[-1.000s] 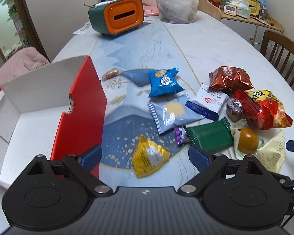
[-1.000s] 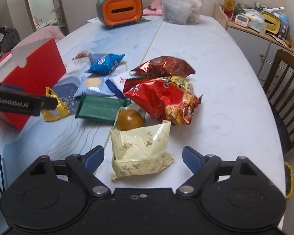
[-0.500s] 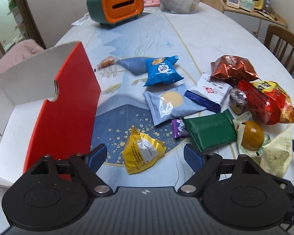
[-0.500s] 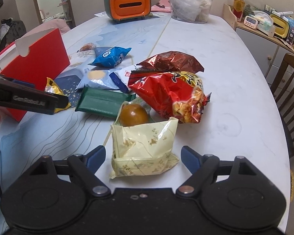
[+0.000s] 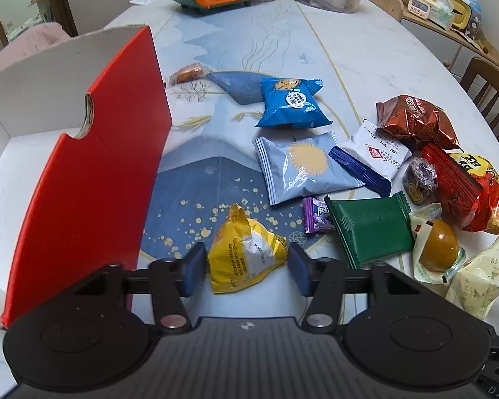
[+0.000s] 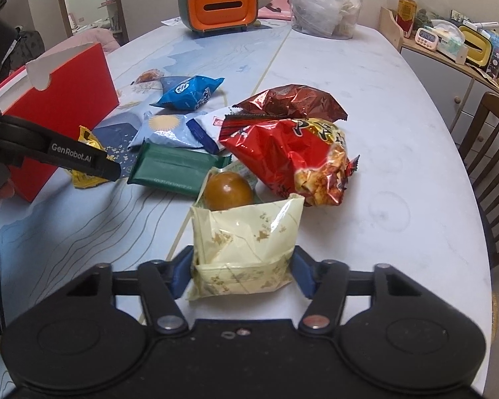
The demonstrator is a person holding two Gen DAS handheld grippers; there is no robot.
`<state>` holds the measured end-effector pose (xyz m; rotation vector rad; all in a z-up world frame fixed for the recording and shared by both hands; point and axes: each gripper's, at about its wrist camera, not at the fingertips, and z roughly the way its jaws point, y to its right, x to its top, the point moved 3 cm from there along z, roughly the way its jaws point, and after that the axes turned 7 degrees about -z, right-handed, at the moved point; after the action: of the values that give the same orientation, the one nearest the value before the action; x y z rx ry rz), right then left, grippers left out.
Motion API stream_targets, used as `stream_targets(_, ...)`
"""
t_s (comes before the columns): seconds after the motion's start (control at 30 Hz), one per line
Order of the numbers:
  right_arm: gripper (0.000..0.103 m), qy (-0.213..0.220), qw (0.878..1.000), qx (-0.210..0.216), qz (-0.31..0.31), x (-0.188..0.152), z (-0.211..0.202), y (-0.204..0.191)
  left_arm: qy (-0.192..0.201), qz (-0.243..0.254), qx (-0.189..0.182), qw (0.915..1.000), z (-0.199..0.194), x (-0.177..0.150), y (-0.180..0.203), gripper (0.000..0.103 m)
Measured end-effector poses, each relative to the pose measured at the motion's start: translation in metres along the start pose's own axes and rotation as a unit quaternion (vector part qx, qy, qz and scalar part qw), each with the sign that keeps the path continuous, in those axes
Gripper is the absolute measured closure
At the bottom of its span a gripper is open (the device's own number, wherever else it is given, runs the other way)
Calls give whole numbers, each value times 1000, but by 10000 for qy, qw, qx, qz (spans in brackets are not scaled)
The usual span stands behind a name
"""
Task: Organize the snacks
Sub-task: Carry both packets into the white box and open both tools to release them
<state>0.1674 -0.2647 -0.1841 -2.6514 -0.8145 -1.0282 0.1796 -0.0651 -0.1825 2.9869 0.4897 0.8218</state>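
A yellow snack packet lies on the table between the fingers of my left gripper, whose jaws are closed in against its sides. A cream snack bag lies between the fingers of my right gripper, which touch its sides. Both packets rest on the table. An open red cardboard box stands to the left; it also shows in the right wrist view. Several more snacks lie in a pile: a green packet, a blue packet, a pale blue packet and a red chip bag.
An orange and green tissue holder and a clear plastic bag stand at the far end of the table. A wooden chair is at the right edge. A sideboard with clutter is behind it.
Both grippers have moved forward and down over their packets. Their jaws have narrowed from wide open to touching the yellow packet and the cream bag.
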Motion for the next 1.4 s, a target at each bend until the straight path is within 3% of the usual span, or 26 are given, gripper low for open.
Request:
stream_targets(0.37, 48, -6, 9999, -149, 56, 1, -10, -3, -14, -173, -187, 9997, -10, -1, -9, 61)
stream_targets(0.7, 48, 122, 9998, -143, 87, 11, -46, -19, 106, -118, -371, 9992, -62, -7, -14, 61)
stream_targets(1.0, 48, 329, 9994, -46, 11, 33, -78, -41, 399, -33, -392, 9984, -109, -6, -31, 61)
stream_targets(1.4, 48, 699, 9965, 277, -364, 83, -97, -94, 634, -284, -391, 9968, -149, 7, -79, 61)
